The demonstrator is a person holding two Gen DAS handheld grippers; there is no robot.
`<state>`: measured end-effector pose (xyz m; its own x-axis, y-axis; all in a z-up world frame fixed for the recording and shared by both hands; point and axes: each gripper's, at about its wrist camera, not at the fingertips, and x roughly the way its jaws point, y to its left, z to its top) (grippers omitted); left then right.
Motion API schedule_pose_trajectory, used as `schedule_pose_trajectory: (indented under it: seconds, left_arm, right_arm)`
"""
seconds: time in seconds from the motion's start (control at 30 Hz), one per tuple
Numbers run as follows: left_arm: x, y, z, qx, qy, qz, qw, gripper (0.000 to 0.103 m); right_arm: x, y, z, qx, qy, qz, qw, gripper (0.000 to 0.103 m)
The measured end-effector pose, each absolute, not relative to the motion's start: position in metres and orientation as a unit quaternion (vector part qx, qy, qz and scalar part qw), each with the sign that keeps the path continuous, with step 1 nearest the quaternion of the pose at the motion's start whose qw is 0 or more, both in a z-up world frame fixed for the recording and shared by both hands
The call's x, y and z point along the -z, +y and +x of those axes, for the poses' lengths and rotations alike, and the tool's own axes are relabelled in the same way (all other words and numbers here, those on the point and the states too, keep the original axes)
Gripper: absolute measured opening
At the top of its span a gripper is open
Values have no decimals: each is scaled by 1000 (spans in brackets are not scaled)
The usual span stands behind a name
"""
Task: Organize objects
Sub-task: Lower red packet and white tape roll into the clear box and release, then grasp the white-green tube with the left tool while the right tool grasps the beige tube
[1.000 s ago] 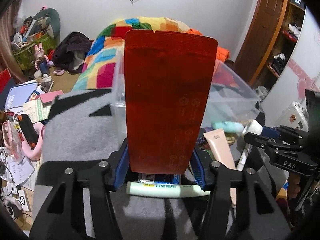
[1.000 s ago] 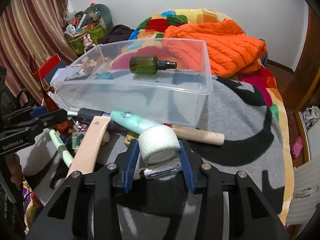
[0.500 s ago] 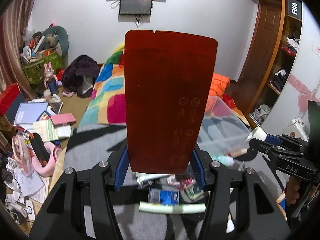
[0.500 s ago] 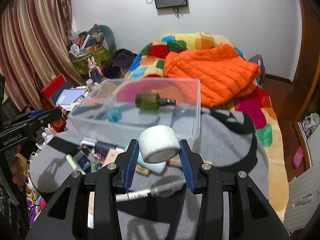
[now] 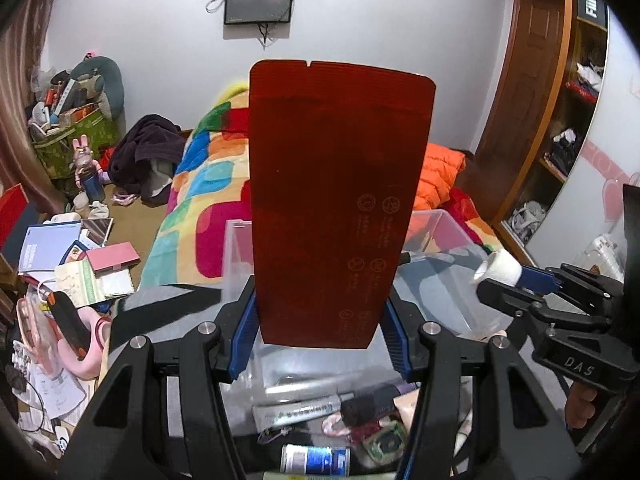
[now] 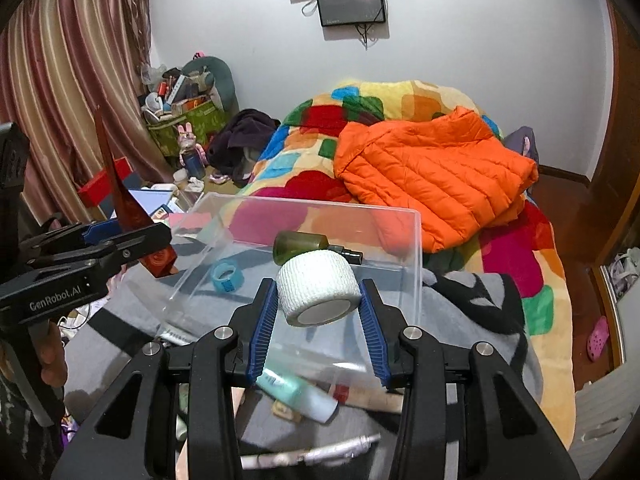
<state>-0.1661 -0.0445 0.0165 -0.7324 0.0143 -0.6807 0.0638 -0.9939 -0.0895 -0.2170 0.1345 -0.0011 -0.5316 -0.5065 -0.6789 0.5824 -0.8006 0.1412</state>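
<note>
My left gripper (image 5: 322, 332) is shut on a flat dark red pouch (image 5: 332, 200) that stands upright and hides much of the view. It is held above the near end of a clear plastic bin (image 5: 448, 248). My right gripper (image 6: 318, 314) is shut on a white bandage roll (image 6: 318, 292), held above the bin's near wall (image 6: 416, 248). Inside the bin lie a green spray bottle (image 6: 304, 242) and a blue tape ring (image 6: 226, 276). In the right wrist view the left gripper (image 6: 120, 240) holds the pouch at the left.
Tubes, pens and small packets (image 5: 320, 404) lie on the grey blanket (image 6: 460, 320) in front of the bin. An orange jacket (image 6: 432, 172) lies on the colourful bedspread behind. Books and clutter (image 5: 68, 264) cover the floor at the left.
Both grippers have risen off the blanket with their loads and now hang over the bin. The loose items have dropped lower in both views.
</note>
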Motion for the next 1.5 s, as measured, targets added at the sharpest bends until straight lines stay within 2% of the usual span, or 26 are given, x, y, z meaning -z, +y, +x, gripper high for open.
schedule_pose_trajectory:
  seconds: [0.27,0.6,0.83,1.0,1.1,1.17,1.23,1.3,1.5]
  left_arm:
    - [13,-32,-197,910,26,413,-6,55]
    - [36,-21,-208,891,32,452,-24,55]
    - [31,-22,-202,895,31,445,-24,58]
    - [16,-23,-190,904,30,427,-20,66]
    - [3,-22,-178,911,30,412,-18,67]
    - [-4,-22,-172,914,28,403,-14,68]
    - [-11,-22,-164,918,26,395,-10,70]
    - [-18,-22,-153,924,26,382,-3,80]
    - [-26,-18,-125,930,22,368,4,80]
  right_arm:
    - [26,120,-241,856,67,409,309,38]
    - [44,108,-252,839,89,444,300,38]
    - [40,109,-251,840,83,445,300,38]
    - [30,112,-244,843,83,437,302,39]
    - [20,117,-237,850,87,423,301,39]
    - [12,120,-231,855,87,413,300,43]
    - [5,125,-223,861,87,401,299,51]
    - [-3,131,-216,869,88,387,296,55]
    - [-17,148,-190,883,98,360,285,61]
